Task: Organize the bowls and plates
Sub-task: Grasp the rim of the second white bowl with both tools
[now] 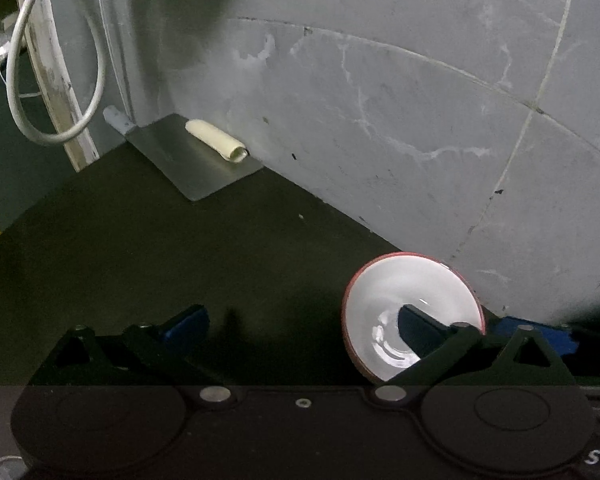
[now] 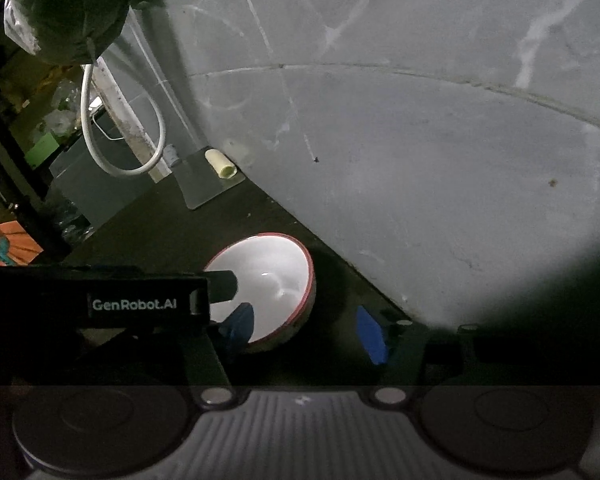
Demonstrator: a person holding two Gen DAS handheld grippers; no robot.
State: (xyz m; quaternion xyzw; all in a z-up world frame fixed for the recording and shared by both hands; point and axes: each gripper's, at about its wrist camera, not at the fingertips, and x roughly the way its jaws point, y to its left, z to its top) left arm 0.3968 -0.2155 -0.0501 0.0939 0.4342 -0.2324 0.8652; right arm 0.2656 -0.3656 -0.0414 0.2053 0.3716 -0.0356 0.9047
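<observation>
Down at our left gripper the jaws stand wide apart, pressing on nothing: the right-hand finger reaches over the rim into the white bowl with a red rim, while the left-hand finger sits well off to the other side above bare bench. From the right wrist view, our right gripper has its jaws partly spread and not clamped; its left-hand blue pad lies at the near edge of the same bowl, and its right-hand blue pad is outside the bowl, apart from its wall, over the dark bench. Whether either pad actually touches the bowl we cannot tell. The left gripper's black body, marked GenRobot.AI, crosses in from the left of that view with a finger over the bowl's far-left rim. The bowl sits upright on the bench, just beside the grey marbled wall ahead of both grippers. Farther ahead and to the left, a small cream-coloured roll lies on a flat metal plate at the foot of the wall, and a white cable loops down beyond it.
</observation>
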